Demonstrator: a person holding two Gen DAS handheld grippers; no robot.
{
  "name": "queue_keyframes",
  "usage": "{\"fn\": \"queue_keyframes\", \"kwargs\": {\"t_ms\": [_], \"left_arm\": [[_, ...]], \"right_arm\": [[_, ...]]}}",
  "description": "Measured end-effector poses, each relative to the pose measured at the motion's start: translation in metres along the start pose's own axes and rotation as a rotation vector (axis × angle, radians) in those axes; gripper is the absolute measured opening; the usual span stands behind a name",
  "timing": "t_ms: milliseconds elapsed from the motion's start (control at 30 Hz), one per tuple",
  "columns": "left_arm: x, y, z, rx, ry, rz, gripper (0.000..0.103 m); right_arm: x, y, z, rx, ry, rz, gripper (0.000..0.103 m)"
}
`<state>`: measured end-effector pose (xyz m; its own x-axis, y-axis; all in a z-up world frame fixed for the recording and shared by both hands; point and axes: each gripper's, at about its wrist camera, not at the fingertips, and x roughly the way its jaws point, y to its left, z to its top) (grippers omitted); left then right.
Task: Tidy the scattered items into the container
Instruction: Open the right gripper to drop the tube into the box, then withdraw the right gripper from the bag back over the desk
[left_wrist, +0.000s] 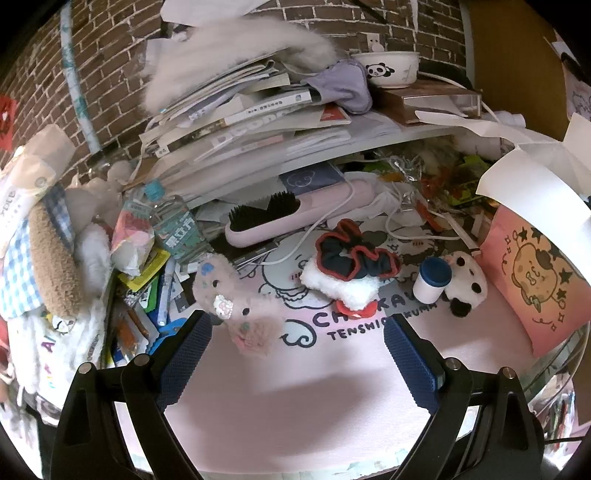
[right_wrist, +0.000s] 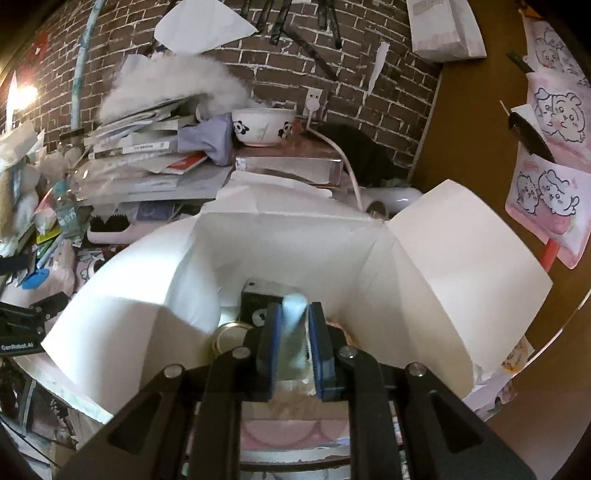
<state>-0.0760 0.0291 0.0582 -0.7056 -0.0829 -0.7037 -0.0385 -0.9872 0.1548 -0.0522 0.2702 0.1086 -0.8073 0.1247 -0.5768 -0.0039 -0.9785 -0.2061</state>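
In the left wrist view my left gripper (left_wrist: 295, 332) is open above the pink desk mat (left_wrist: 295, 398), holding nothing. Just ahead of its left finger lies a pink plush toy (left_wrist: 236, 306). Farther on are a dark scrunchie with red trim (left_wrist: 354, 254), a white fluffy piece (left_wrist: 343, 286), a small white bottle with a blue cap (left_wrist: 432, 282) and a panda plush (left_wrist: 467, 286). The pink box (left_wrist: 532, 280) stands at the right. In the right wrist view my right gripper (right_wrist: 294, 314) is shut on a pale blue item (right_wrist: 293, 328) over the open white-flapped box (right_wrist: 454, 258), which holds a black object (right_wrist: 258, 299).
A pink hairbrush (left_wrist: 280, 218), a cable and a water bottle (left_wrist: 173, 225) lie behind the items. Books, a fluffy cloth and a panda bowl (left_wrist: 388, 68) pile on a shelf against the brick wall. Clutter and plush toys crowd the left edge.
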Motion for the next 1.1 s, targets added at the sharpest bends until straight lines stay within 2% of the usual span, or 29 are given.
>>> {"fn": "queue_keyframes", "kwargs": {"t_ms": [233,467,633,867,1100], "left_arm": [[-0.007,0.008,0.001,-0.023,-0.023,0.004,0.094],[-0.013,0.021,-0.001,-0.049,-0.034,0.029,0.094],[-0.013,0.031,-0.005,-0.063,-0.031,0.044,0.094],[-0.005,0.043,-0.015,-0.079,-0.007,0.057,0.094],[0.006,0.054,-0.024,-0.103,0.012,0.065,0.094]], "right_arm": [[-0.016,-0.003,0.007,0.028,-0.051,0.032,0.013],[-0.053,0.016,0.015,0.033,-0.157,0.188,0.013],[-0.080,0.054,0.011,-0.023,-0.217,0.317,0.013],[-0.083,0.120,-0.012,-0.133,-0.160,0.483,0.013],[-0.046,0.152,-0.039,-0.168,-0.039,0.511,0.013]]}}
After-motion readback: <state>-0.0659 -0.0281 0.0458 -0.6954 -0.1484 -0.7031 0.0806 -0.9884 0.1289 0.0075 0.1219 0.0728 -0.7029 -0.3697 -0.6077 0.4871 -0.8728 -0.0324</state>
